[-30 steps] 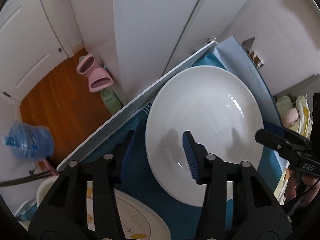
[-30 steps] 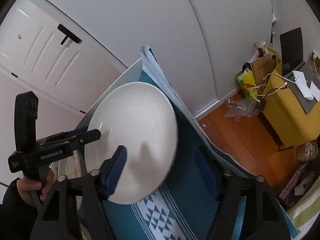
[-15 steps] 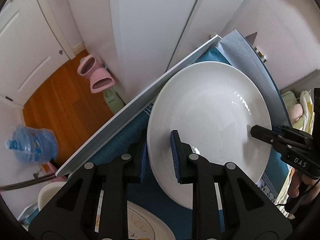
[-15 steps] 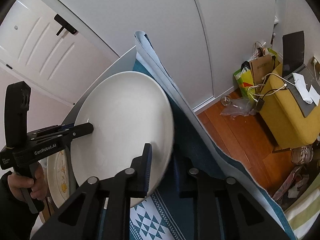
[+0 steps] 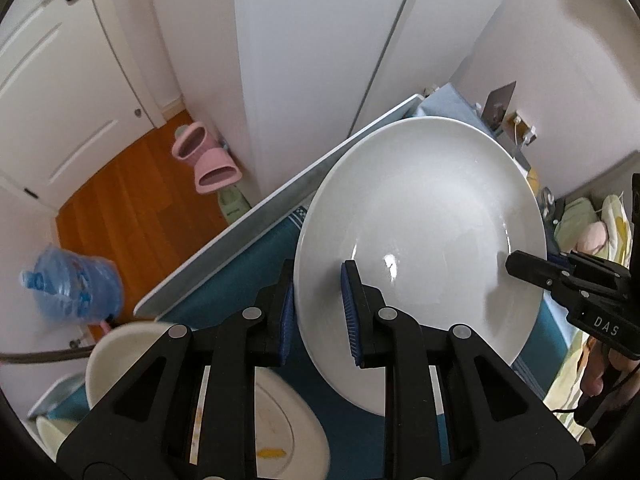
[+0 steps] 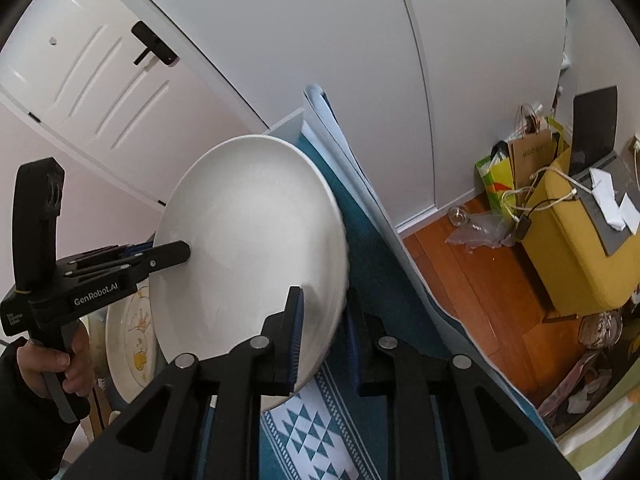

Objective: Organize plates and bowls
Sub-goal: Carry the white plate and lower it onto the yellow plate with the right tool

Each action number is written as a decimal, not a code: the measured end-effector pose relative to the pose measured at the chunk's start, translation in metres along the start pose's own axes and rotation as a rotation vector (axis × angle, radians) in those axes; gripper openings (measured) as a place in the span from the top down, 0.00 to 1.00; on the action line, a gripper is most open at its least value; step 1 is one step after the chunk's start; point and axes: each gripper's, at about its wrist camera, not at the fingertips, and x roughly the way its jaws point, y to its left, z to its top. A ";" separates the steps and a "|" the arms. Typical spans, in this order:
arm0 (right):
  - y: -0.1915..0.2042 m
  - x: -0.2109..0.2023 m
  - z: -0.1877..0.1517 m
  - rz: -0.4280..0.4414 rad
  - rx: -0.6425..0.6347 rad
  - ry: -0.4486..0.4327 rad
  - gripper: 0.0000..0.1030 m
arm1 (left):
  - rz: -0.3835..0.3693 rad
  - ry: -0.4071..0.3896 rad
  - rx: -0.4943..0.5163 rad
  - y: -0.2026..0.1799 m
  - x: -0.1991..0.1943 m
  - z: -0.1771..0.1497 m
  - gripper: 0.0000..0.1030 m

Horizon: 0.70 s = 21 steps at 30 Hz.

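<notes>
1. While both our grippers clamp its rim, the white plate hangs between them over the blue cloth.
2. Our left gripper pinches one edge.
3. Our right gripper pinches the opposite edge.

patterned plate: partly hidden behind left gripper | blue water jug: blurry | cream bowl: half hidden

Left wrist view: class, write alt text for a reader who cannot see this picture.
The left gripper is clamped on the near rim of a large white plate, and the right gripper grips its far rim. Below lies a teal tablecloth, with a patterned plate and a cream bowl at the lower left.
</notes>
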 end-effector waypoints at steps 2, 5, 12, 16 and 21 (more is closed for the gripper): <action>0.005 -0.009 0.000 -0.001 -0.016 -0.005 0.82 | 0.006 -0.015 -0.013 -0.002 -0.013 -0.005 0.81; 0.016 -0.025 -0.002 0.008 -0.049 -0.014 0.82 | 0.018 -0.040 -0.038 -0.004 -0.035 -0.017 0.81; 0.048 -0.063 -0.018 0.044 -0.139 -0.017 0.82 | 0.062 -0.099 -0.116 -0.005 -0.097 -0.070 0.81; 0.068 -0.078 -0.039 0.068 -0.198 -0.003 0.82 | 0.079 -0.122 -0.185 -0.003 -0.127 -0.114 0.81; 0.095 -0.075 -0.081 0.111 -0.269 0.065 0.82 | 0.119 -0.120 -0.279 0.005 -0.150 -0.177 0.81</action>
